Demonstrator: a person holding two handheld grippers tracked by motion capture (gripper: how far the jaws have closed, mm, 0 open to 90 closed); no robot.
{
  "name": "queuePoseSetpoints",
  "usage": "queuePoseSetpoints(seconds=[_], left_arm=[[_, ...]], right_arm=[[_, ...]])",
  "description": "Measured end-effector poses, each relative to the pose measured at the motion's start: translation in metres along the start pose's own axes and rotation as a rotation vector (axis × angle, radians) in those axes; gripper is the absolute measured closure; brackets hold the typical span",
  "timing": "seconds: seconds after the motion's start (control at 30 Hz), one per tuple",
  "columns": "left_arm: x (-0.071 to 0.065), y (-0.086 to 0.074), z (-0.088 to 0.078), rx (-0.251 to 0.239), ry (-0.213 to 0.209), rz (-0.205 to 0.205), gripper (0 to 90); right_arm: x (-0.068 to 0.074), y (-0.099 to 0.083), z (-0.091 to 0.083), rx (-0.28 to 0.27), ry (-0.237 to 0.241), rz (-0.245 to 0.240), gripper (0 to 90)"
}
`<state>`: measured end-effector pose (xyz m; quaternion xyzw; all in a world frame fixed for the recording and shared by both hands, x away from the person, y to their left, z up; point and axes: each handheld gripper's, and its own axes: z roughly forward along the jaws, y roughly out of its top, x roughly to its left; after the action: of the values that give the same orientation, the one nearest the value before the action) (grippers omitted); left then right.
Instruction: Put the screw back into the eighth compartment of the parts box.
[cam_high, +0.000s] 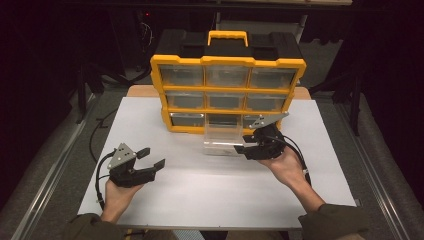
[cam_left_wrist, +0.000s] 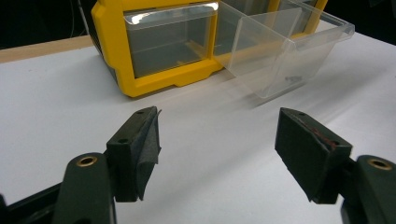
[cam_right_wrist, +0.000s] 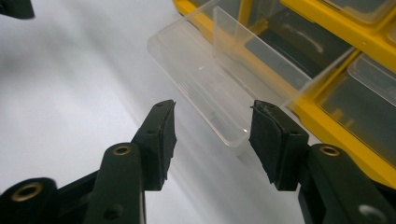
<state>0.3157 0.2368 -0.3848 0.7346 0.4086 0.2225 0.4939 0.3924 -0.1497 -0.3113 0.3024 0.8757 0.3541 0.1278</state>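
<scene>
A yellow organizer (cam_high: 227, 61) with several clear drawers stands upright at the back middle of the white table (cam_high: 200, 195). Its bottom-middle clear drawer (cam_high: 222, 140) is pulled far out onto the table and looks empty. My right gripper (cam_high: 246, 144) sits at that drawer's front right corner. In the right gripper view the right gripper (cam_right_wrist: 214, 106) is open, and the drawer (cam_right_wrist: 201, 74) corner lies just ahead with neither pad touching it. My left gripper (cam_high: 153, 157) rests at the front left, away from the drawer. In its own view the left gripper (cam_left_wrist: 217, 114) stands wide open and faces the drawer (cam_left_wrist: 280, 51) and organizer (cam_left_wrist: 112, 42).
The white table top ends close in front of both hands and at each side, with dark floor and metal rails (cam_high: 55, 170) beyond. A strip of wooden edge (cam_high: 142, 91) shows behind the organizer. Cables (cam_high: 100, 175) trail from the left gripper.
</scene>
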Motion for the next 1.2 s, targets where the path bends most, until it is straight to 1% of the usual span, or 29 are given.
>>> queuePoseSetpoints(seconds=[0.03, 0.07, 0.13, 0.2, 0.23, 0.3, 0.43, 0.67, 0.8, 0.9, 1.03, 1.07, 1.2], left_arm=[[0.0, 0.0, 0.0, 0.0, -0.001, -0.001, 31.1], [0.0, 0.0, 0.0, 0.0, -0.001, 0.0, 31.1], [0.0, 0.0, 0.0, 0.001, 0.0, 0.001, 31.1], [-0.001, 0.0, -0.001, -0.002, -0.001, 0.0, 31.1], [-0.001, 0.0, -0.001, -0.003, -0.003, -0.002, 31.1], [-0.001, 0.0, -0.001, -0.008, -0.009, -0.008, 31.1], [-0.002, 0.001, -0.001, -0.007, -0.01, -0.001, 31.2], [-0.005, 0.001, 0.0, -0.006, -0.015, 0.005, 31.2], [-0.008, 0.001, 0.001, -0.011, -0.019, 0.004, 31.2], [-0.008, 0.001, 0.002, -0.003, -0.02, 0.013, 31.3], [-0.009, 0.001, 0.002, -0.003, -0.018, 0.014, 31.2], [-0.009, 0.001, 0.002, -0.003, -0.018, 0.014, 31.2], [-0.01, 0.002, 0.002, -0.006, -0.015, 0.015, 31.2]], right_arm=[[0.001, -0.002, 0.0, -0.003, -0.011, -0.013, 52.0], [0.002, -0.005, -0.001, -0.013, -0.009, -0.024, 52.0], [0.002, -0.01, -0.002, -0.03, 0.0, -0.021, 51.9], [0.003, -0.015, -0.004, -0.04, -0.007, -0.014, 51.8], [0.002, -0.017, -0.005, -0.049, -0.01, -0.023, 51.8], [0.002, -0.022, -0.007, -0.061, -0.01, -0.007, 51.5], [0.002, -0.03, -0.012, -0.092, -0.013, -0.004, 51.1], [0.0, -0.044, -0.018, -0.124, -0.016, 0.017, 49.5], [-0.001, -0.052, -0.02, -0.147, -0.014, 0.038, 48.9], [-0.003, -0.059, -0.021, -0.161, -0.011, 0.052, 48.5], [-0.004, -0.068, -0.021, -0.181, -0.012, 0.067, 47.9], [-0.005, -0.07, -0.021, -0.185, -0.017, 0.057, 47.6], [-0.006, -0.079, -0.018, -0.198, -0.013, 0.066, 46.5]])
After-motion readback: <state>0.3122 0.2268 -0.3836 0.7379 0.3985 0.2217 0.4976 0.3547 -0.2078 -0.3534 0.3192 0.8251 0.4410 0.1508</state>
